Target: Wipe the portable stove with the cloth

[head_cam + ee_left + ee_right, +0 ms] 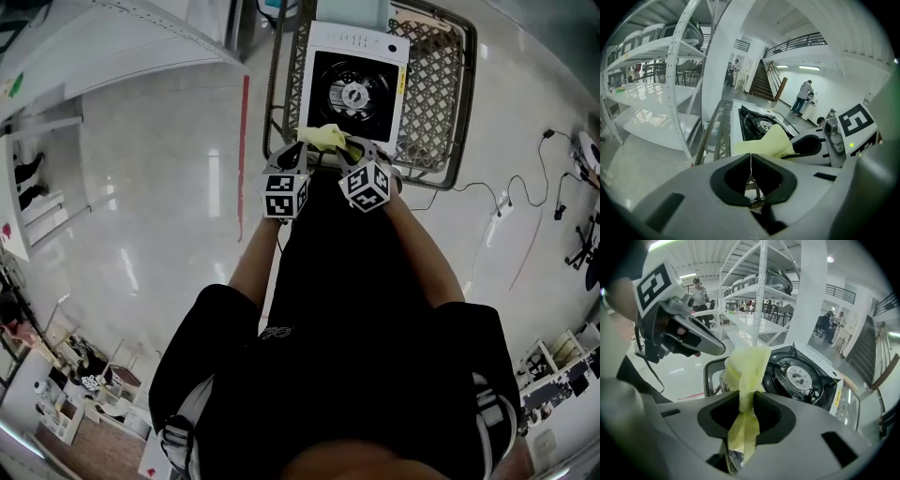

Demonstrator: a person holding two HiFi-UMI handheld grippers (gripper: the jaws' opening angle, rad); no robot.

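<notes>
Head view: stove (354, 82) lies flat on a wire cart (439, 84), black burner well facing up, white control strip on the far edge. The cart stands on a glossy pale floor (150, 187).

Right gripper (746, 401): jaws clamped on the yellow cloth (747, 364). The cloth is bunched between the pads, with a loose end sticking out past the tips and more trailing back behind them. The cloth hangs over the near edge of the stove; I cannot tell whether it touches it.

Left gripper (751, 161): jaws pressed together, only a thin seam between them, nothing held. It sits just beside the right gripper, tips near the cloth.

White shelving rack (656, 93) stands left of the cart.
</notes>
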